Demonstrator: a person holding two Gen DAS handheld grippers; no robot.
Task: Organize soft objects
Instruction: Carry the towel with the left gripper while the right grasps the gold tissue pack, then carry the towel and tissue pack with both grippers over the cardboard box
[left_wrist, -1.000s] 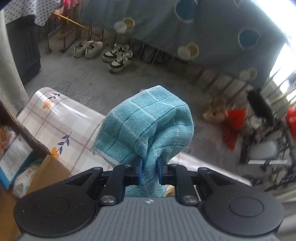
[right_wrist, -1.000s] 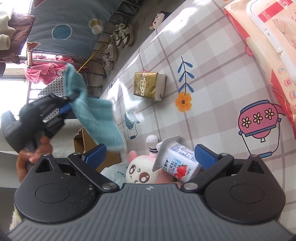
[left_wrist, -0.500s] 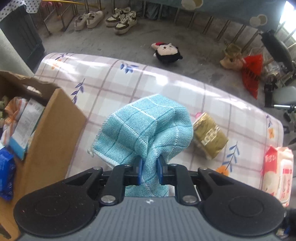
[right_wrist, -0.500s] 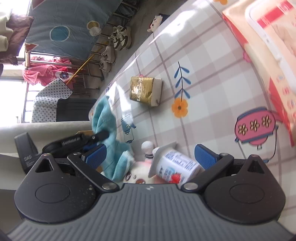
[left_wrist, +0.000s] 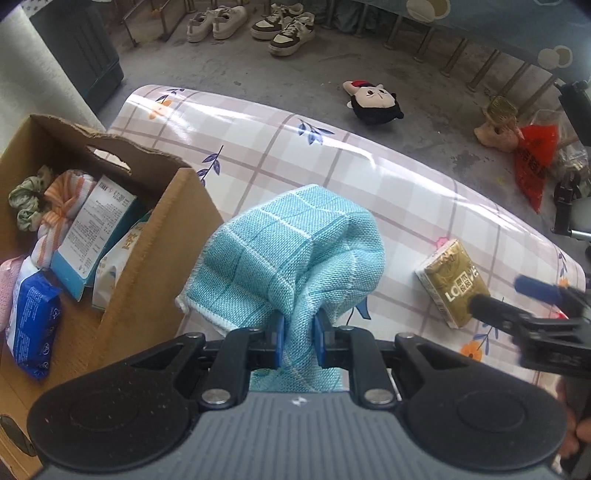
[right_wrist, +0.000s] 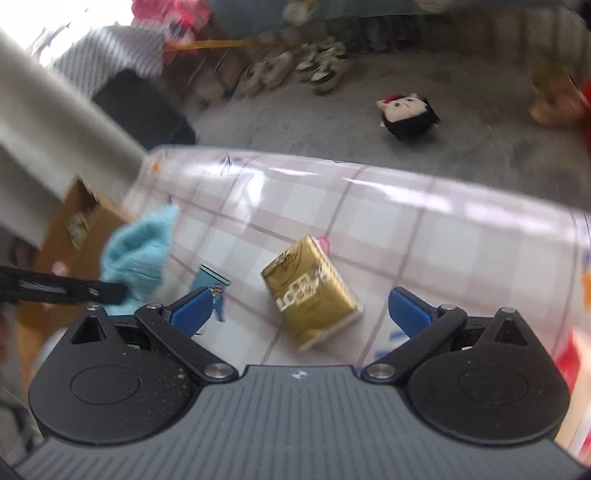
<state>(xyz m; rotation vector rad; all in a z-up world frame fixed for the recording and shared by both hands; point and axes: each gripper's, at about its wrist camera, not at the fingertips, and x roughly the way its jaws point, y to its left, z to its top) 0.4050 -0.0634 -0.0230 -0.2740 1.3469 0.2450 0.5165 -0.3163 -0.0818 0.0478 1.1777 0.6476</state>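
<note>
My left gripper (left_wrist: 298, 341) is shut on a turquoise checked cloth (left_wrist: 291, 258), which hangs bunched above the table just right of an open cardboard box (left_wrist: 147, 280). The box holds a scrunchie (left_wrist: 26, 199), an orange striped cloth and several soft packs. My right gripper (right_wrist: 301, 314) is open and empty, just above a gold tissue pack (right_wrist: 310, 291) lying on the tablecloth. In the right wrist view the cloth (right_wrist: 138, 251) appears at the left, held by the left gripper. The right gripper's fingers (left_wrist: 491, 306) show at the right edge of the left wrist view, over the gold pack (left_wrist: 456, 282).
The table (left_wrist: 369, 177) has a checked floral cover. A plush doll (left_wrist: 375, 101) lies on the concrete floor beyond it, with pairs of shoes (left_wrist: 284, 26) further back. A red bag (left_wrist: 535, 162) and clutter sit at the far right. A dark bin (left_wrist: 81, 48) stands at the back left.
The left gripper tilted downward with the cloth, bringing box and table into view. The right gripper rolled and swept away from the milk carton and plush to above the gold pack.
</note>
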